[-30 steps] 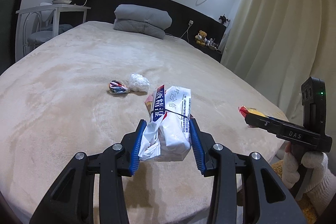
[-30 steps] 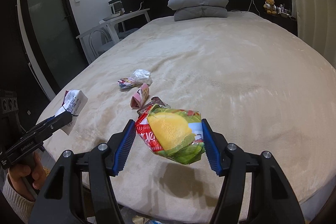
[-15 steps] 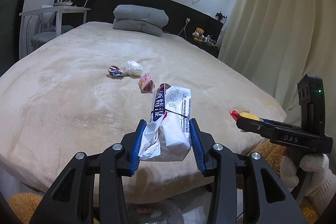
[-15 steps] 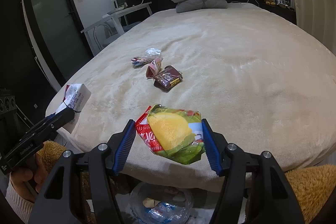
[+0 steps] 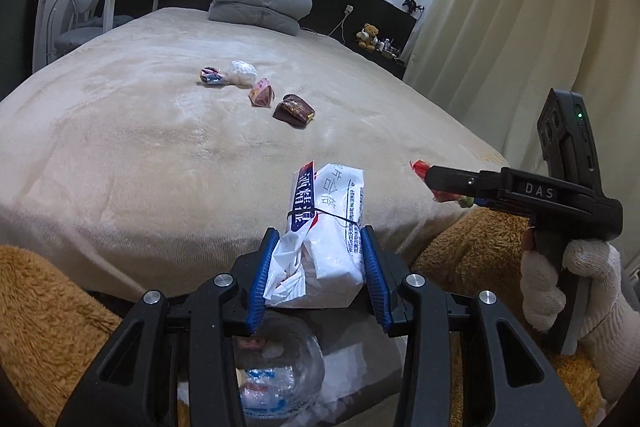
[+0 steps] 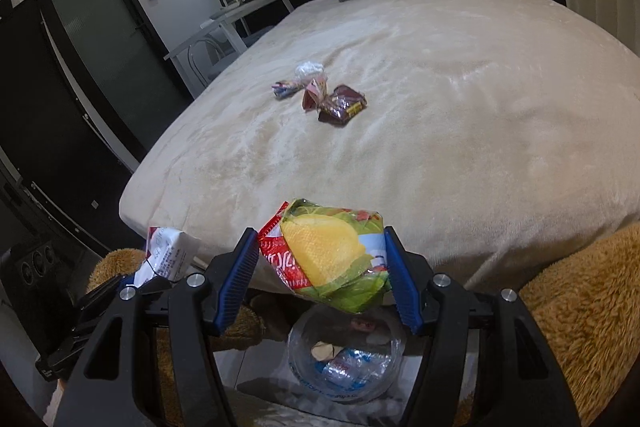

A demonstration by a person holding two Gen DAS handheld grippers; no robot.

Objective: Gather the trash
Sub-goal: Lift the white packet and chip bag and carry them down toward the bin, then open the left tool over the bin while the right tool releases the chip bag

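Observation:
My left gripper (image 5: 316, 269) is shut on a white packet with blue print (image 5: 326, 235), held just past the foot edge of the bed. My right gripper (image 6: 320, 277) is shut on a green, yellow and red snack bag (image 6: 330, 259). Below both hangs a clear plastic trash bag (image 6: 346, 363) (image 5: 280, 375) holding crumpled wrappers. On the beige bed (image 5: 140, 131) lie a brown wrapper (image 5: 294, 109), a pink wrapper (image 5: 262, 97), a white crumpled ball (image 5: 242, 71) and a striped wrapper (image 5: 212, 75). The right gripper (image 5: 430, 179) also shows in the left wrist view, held by a gloved hand (image 5: 560, 291).
Brown fuzzy fabric (image 6: 580, 307) lies on both sides of the trash bag. Grey pillows (image 5: 260, 5) sit at the bed head. A white desk and chair (image 5: 92, 11) stand left of the bed, cream curtains (image 5: 520, 27) on the right, and a dark door (image 6: 104, 39) beyond the desk.
Both grippers have drawn back from over the bed to beyond its foot edge, still holding their packets. The trash bag and brown fuzzy fabric have come into view below.

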